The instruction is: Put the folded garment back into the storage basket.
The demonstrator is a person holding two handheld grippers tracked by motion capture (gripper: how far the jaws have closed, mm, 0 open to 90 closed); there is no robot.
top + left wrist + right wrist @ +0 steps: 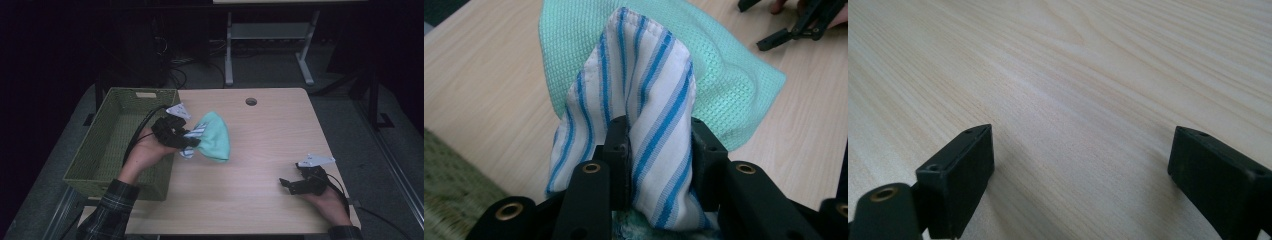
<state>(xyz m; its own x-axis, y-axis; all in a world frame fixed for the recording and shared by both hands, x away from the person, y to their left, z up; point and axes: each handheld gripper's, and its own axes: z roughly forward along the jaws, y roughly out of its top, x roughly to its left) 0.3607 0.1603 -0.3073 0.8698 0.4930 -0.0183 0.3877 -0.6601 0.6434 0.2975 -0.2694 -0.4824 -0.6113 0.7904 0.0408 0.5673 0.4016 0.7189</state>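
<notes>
- Clamped between the black jaws of the left hand-held gripper is a white cloth with blue stripes; the jaws are closed partway, pressing the bunched fabric from both sides.
- A mint-green waffle-weave cloth is seen directly behind the striped cloth, touching it; in the high view both cloths are bunched together at the gripper's tip, and whether the green one is also pinched cannot be told.
- The bundle is held over the light wooden counter, just beside the right wall of an olive-green woven rectangular basket that stands at the counter's left edge.
- The left hand is seen above the basket's right side, with a plaid sleeve behind it.
- The right hand-held gripper is rested low at the near right corner of the counter, well apart from the cloths.
- Its jaws are spread wide in the right gripper view, with bare wood grain between them and nothing gripped.
</notes>
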